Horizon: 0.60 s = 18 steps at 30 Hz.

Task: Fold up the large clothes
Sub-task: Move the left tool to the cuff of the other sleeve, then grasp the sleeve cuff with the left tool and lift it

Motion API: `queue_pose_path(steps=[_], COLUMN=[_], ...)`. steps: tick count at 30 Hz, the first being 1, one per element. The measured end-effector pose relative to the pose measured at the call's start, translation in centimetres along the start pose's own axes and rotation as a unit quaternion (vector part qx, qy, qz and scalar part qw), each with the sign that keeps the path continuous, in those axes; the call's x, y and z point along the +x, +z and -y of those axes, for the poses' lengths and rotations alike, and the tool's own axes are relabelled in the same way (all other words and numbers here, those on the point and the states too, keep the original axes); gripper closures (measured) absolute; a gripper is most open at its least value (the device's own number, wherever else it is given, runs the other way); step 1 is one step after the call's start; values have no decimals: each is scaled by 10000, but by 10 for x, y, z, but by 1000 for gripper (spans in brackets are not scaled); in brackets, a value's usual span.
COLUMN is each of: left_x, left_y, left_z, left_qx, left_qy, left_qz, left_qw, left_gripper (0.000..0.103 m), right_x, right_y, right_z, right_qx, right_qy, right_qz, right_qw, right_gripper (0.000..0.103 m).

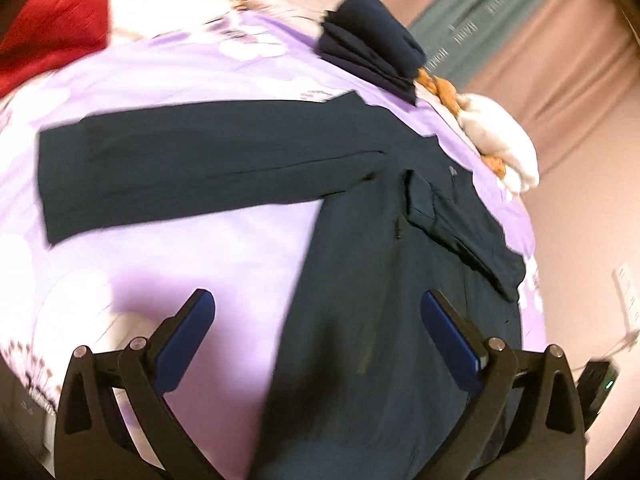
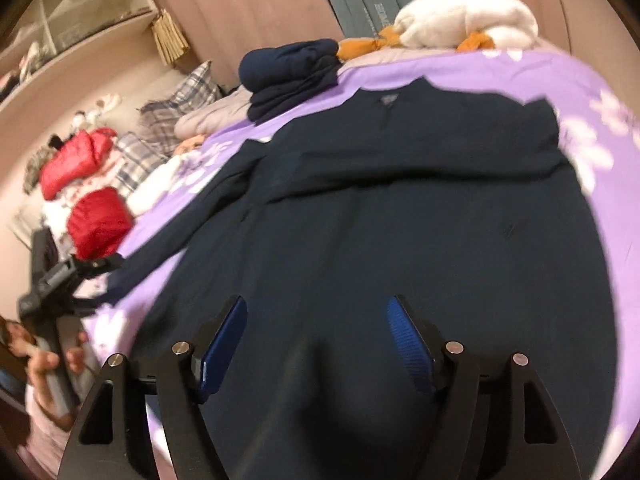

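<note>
Garment (image 2: 380, 220) flat on bed (image 2: 592, 92), folded pile (image 2: 292, 76) behind

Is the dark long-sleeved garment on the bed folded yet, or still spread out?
Partly folded: the dark garment lies flat on the purple bedspread, one sleeve stretched sideways, the other sleeve laid across its body.

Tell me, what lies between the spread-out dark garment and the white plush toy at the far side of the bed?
Only bare purple bedspread separates the dark garment from the white plush toy; the right wrist view shows this best.

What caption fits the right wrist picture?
Open right gripper above a dark garment spread on the purple bedspread.
</note>
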State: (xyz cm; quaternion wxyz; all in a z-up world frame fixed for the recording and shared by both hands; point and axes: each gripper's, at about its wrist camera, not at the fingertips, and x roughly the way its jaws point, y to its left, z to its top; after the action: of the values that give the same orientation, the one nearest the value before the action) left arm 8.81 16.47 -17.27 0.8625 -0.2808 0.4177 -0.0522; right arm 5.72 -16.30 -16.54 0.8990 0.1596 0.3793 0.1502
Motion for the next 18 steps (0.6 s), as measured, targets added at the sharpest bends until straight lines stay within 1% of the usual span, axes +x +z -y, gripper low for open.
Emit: queue_pose_path(steps=[2,4,6,10,12,15,17,18], left_x=[-8,-15,-17,-20,-18,-20,-21,-22], left_y=[-4,-6,-8,-7,-3,3,6,8], left_z=[-19,-41,-62,-94,-106,-114,-117,-119], left_qx=[-353,-747,-1209,-1868,-2100,-2260,-2344,-2473], left_qy=[-76,-160,-295,-530,-659,-793,-732,-690], left_qz=[106,216,291,368,373,324,388,448], left_qw=[9993,9968,9918,9803,9748,9703,9686,9654], left_gripper=[0,0,0,0,0,0,0,0], right_x=[-1,-1,2,1,-2,0,3,5], right_y=[-11,-19,-19,-19,-19,-21,-21,-20], right_z=[-4,-10,-15,-27,-32,-39,-43,-44], right_qx=[208,316,420,480,388,282,256,253], right_qy=[204,226,263,277,263,225,239,261], right_qz=[-101,-112,-113,-57,-21,-55,-66,-77], right_qw=[9995,9992,9987,9984,9989,9993,9994,9993], right_gripper=[27,27,27,27,27,27,27,27])
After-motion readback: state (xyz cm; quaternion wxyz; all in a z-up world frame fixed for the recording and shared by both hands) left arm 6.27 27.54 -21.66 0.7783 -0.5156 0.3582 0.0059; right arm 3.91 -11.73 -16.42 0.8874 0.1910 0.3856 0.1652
